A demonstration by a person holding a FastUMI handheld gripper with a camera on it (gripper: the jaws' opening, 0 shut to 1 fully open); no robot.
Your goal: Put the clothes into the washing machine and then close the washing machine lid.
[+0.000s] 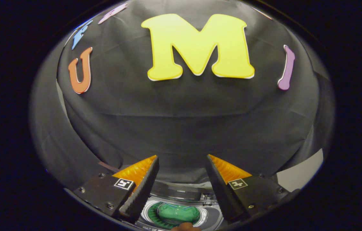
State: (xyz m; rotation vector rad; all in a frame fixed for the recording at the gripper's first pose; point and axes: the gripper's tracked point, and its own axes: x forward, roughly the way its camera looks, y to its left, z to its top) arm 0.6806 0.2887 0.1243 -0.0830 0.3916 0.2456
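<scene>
Between the widely parted, empty fingers of the gripper, which hangs above the small silver top-loading washing machine, a green cloth lies inside its round drum, so the loading looks done, while the lid seems not yet closed.
</scene>
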